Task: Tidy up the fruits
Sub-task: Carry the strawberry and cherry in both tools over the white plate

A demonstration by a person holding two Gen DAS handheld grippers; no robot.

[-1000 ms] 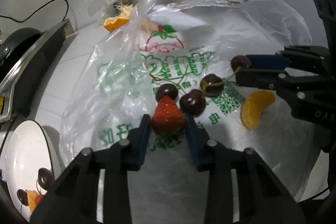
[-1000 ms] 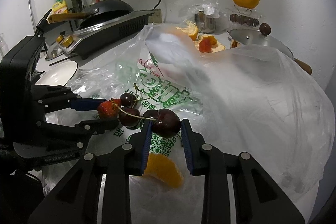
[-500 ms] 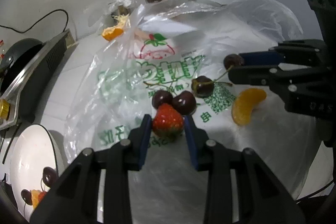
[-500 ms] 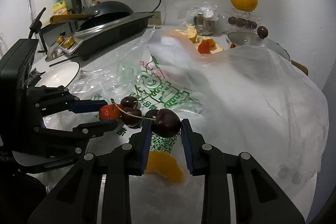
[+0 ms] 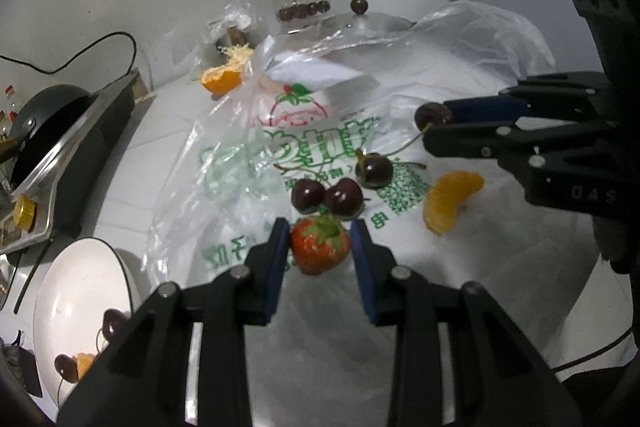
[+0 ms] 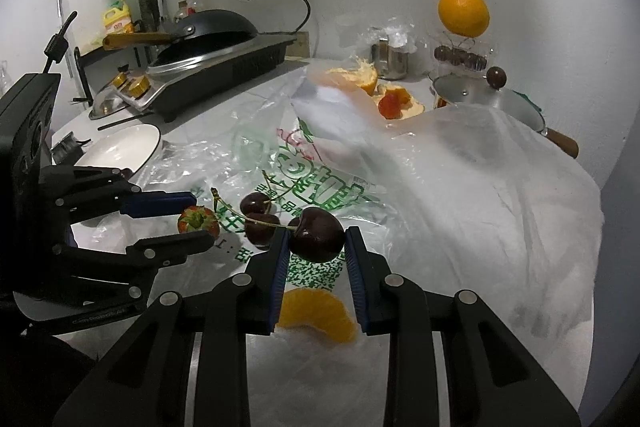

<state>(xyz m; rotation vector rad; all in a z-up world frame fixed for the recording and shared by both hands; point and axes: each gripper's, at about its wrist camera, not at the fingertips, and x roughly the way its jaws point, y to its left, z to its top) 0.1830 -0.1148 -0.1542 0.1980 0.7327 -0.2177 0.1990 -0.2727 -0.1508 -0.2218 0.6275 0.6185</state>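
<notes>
Up close in the left wrist view, the left gripper (image 5: 319,251) is clamped on a strawberry (image 5: 319,246), both blue pads pressing its sides, just near of two cherries (image 5: 326,195) lying on the plastic bag (image 5: 224,163). At the near left, a white bowl (image 5: 72,291) holds cherries and an orange piece.

Over in the right wrist view, the right gripper (image 6: 314,251) pinches a dark cherry (image 6: 316,235) between its pads, above an orange segment (image 6: 318,313) on the bag.

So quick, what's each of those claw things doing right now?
Left gripper: closed on the strawberry.
Right gripper: closed on a dark cherry.
</notes>
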